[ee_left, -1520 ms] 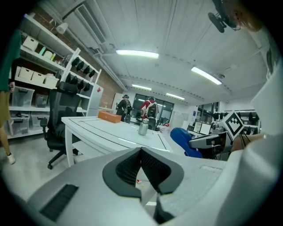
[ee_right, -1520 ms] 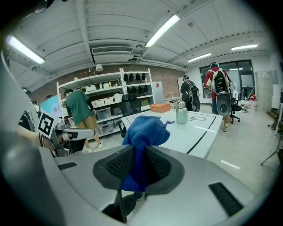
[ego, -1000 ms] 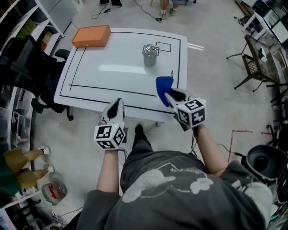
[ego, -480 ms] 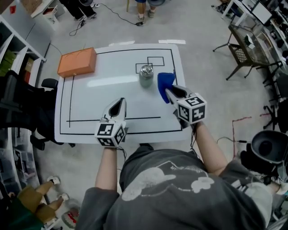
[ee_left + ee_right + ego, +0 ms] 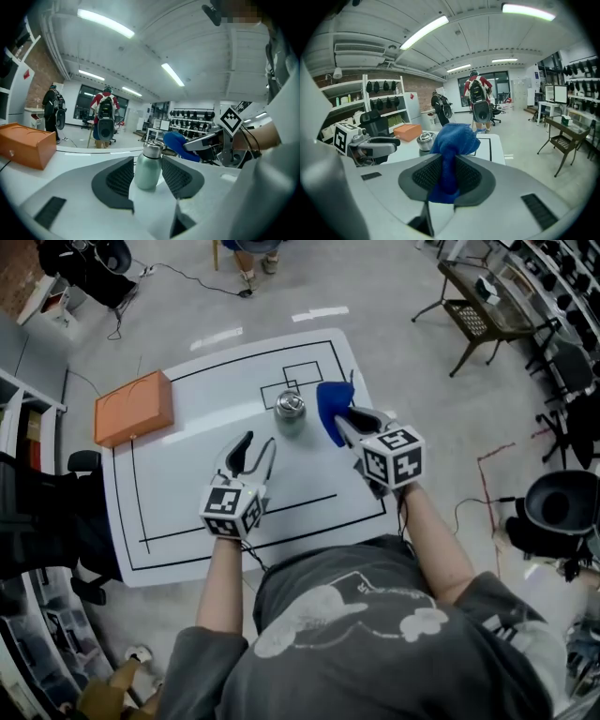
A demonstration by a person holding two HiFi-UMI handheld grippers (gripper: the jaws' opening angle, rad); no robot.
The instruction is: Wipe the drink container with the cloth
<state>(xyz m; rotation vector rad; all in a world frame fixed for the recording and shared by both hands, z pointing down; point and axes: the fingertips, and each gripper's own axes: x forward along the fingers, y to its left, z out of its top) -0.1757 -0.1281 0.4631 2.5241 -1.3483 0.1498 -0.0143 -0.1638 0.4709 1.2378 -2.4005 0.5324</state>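
Observation:
The drink container [image 5: 292,412] is a small pale-green metal bottle with a steel lid, upright on the white table [image 5: 187,512]. My right gripper [image 5: 345,420] is shut on a blue cloth [image 5: 332,407], held just right of the bottle; I cannot tell whether they touch. In the right gripper view the cloth [image 5: 452,138] bulges out of the right gripper [image 5: 447,176], with the container [image 5: 425,140] behind it to the left. My left gripper [image 5: 257,448] is a short way in front of the bottle, its jaws opening with nothing between them. In the left gripper view the container [image 5: 148,165] stands straight ahead, in line with the gap of the left gripper [image 5: 147,182].
An orange box [image 5: 134,407] lies at the table's far left corner. Black lines mark the tabletop. A metal chair [image 5: 478,306] and a black round seat [image 5: 558,512] stand on the floor to the right. People with backpacks stand beyond the table.
Both grippers have moved forward over the table toward the bottle. The left jaws, shut before, now stand apart. The cloth has come up beside the bottle.

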